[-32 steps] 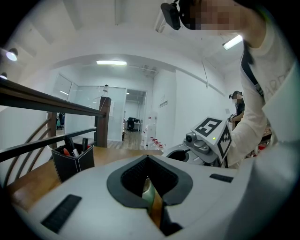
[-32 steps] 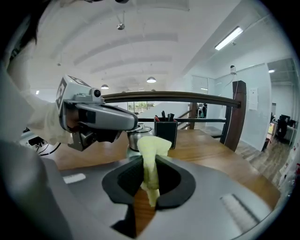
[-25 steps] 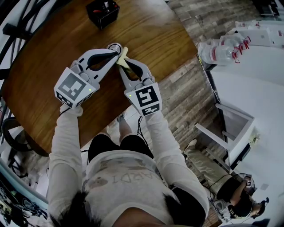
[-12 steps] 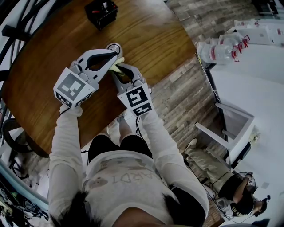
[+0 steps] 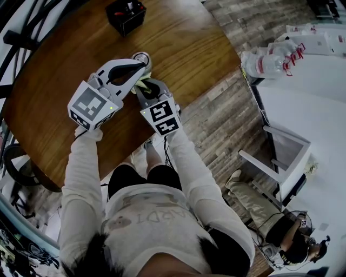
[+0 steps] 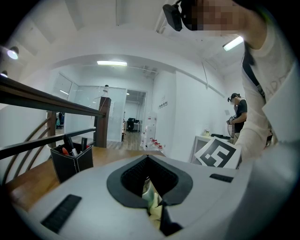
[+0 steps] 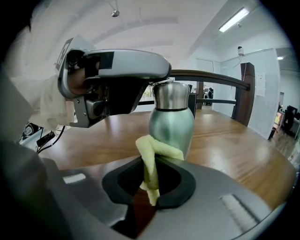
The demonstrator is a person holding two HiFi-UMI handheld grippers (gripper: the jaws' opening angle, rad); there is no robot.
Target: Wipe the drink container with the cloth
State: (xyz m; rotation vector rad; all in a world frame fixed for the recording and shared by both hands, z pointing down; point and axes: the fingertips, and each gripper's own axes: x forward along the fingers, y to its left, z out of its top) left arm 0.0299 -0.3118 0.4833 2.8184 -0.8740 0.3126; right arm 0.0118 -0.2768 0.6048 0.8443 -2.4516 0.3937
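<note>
Setting: round wooden desk over a plank floor, with a black pen holder at the far edge, well apart from the work.
Drink container: a steel flask stands on the desk toward the person's side, between the two grippers.
Long axis: vertical. The flask is upright with its cap pointing up at the head camera. Its base is hidden behind the right gripper's body.
Left gripper: fingers closed around the flask's cap end, steadying it from above.
Right gripper: fingers pinched on a yellow-green cloth, whose folded end presses against the flask's lower body.
Just changed: over the last second the right gripper has swung leftward and tucked in under the left one. The cloth, which showed beside the cap, now lies lower on the flask's side, while the left gripper has barely shifted.
Meaning: this looks like a wiping stroke in progress, running from the cap down the wall. The far side of the flask probably remains to be wiped.
</note>
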